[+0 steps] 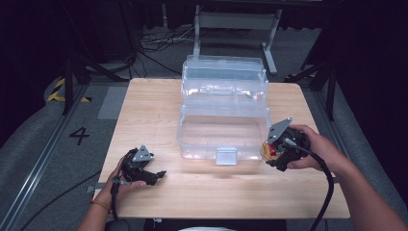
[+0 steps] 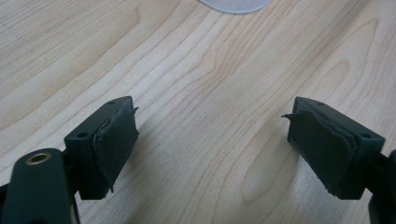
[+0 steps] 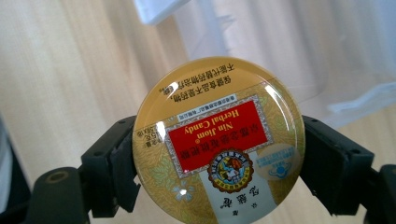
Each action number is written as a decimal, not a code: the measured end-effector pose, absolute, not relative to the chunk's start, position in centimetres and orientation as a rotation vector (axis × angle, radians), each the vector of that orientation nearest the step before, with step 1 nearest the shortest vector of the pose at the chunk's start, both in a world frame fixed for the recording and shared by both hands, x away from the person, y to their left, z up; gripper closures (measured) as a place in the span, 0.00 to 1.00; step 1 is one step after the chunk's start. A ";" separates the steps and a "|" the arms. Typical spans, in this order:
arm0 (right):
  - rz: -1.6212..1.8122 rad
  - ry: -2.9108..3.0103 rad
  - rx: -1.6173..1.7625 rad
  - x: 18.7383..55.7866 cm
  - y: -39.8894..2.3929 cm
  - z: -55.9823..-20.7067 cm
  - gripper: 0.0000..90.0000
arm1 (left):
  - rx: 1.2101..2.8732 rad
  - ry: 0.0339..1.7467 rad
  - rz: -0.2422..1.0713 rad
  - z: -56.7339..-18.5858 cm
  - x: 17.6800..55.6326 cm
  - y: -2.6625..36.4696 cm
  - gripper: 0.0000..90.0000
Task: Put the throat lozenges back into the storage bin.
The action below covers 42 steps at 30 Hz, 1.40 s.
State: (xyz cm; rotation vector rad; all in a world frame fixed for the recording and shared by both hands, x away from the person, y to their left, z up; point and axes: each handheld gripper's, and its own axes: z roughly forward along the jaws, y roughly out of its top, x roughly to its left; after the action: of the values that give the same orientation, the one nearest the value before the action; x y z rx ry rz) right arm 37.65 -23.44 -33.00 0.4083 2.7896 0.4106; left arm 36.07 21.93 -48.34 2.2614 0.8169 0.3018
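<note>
A round yellow candy tin (image 3: 218, 140) with a red label sits between the pads of my right gripper (image 3: 218, 158), which is shut on its rim. In the high view that gripper (image 1: 275, 153) hovers just right of the clear plastic box (image 1: 223, 130), with the tin (image 1: 269, 150) showing at its tip. The box stands open, its lid (image 1: 223, 79) tilted back, and a latch tab (image 1: 226, 156) on its front wall. My left gripper (image 1: 156, 175) rests low over the table's front left, open, with bare wood between its jaws (image 2: 212, 140).
The wooden table (image 1: 159, 103) has free room left of the box and along its front edge. Cables and a metal stand (image 1: 235, 21) lie on the floor beyond the far edge. A floor mark "4" (image 1: 79, 135) is at the left.
</note>
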 end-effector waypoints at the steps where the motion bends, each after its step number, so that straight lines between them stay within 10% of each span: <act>1: 0.421 2.778 0.420 37.9 -23.5 -32.8 0.23 | 2.263 0.818 0.306 -48.3 36.1 21.9 0.18; 42: 0.376 2.842 0.450 47.0 -20.9 -35.4 0.23 | 2.262 0.816 0.299 -48.4 36.2 21.9 0.17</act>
State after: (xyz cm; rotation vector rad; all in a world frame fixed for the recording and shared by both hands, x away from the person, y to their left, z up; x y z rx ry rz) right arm 47.00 -20.87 -35.44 0.4503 2.8421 0.3763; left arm 36.15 21.87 -48.36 2.2619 0.8162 0.2989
